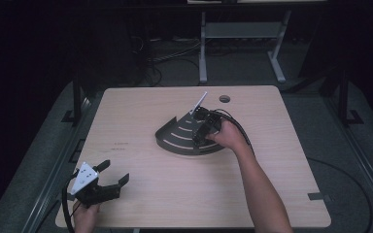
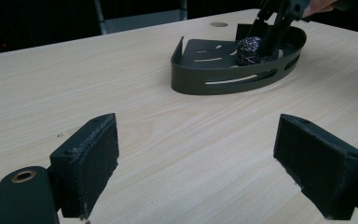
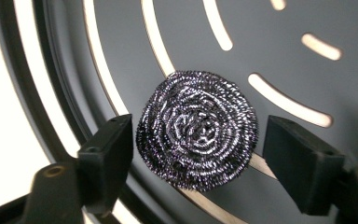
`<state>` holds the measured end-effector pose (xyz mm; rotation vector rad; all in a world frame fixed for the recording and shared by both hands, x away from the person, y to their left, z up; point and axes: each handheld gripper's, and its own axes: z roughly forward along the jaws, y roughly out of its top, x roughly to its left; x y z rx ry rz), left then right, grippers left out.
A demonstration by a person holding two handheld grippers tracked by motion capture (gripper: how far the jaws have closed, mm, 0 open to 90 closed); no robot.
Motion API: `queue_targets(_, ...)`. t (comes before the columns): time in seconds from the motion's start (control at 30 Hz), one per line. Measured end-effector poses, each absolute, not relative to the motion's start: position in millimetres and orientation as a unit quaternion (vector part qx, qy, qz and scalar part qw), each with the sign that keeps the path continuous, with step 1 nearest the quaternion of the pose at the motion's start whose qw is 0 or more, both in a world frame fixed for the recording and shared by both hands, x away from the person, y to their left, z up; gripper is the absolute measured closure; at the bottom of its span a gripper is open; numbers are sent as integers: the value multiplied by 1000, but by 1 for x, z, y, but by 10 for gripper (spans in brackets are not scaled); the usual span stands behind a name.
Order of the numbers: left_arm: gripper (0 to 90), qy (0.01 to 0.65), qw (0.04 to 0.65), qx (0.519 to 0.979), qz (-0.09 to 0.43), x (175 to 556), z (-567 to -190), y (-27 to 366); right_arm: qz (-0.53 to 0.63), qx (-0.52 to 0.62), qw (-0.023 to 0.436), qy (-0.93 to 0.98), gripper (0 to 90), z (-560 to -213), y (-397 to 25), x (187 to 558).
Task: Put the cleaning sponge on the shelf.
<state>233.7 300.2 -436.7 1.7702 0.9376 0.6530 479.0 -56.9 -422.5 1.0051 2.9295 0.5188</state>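
A dark, fan-shaped slotted tray lies at the middle of the wooden table. In it sits a round steel-wool scourer, also seen in the left gripper view. My right gripper reaches down into the tray and stands open around the scourer. Its left pad touches the scourer's edge, while a small gap separates the other pad from it. My left gripper is held low over the table's near left corner, open and holding nothing, pointing toward the tray.
The light wooden table has a round cable hole near its far edge, behind the tray. Bare wood stretches between the left gripper and the tray. Beyond the table stand a desk frame and cables on the floor.
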Motion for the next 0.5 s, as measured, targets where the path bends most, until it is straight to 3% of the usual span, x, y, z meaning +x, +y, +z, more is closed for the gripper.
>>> queue_targets(0.5, 132, 387, 497, 730, 265, 236, -437, 301, 188, 335, 11, 923, 187, -404, -76, 475)
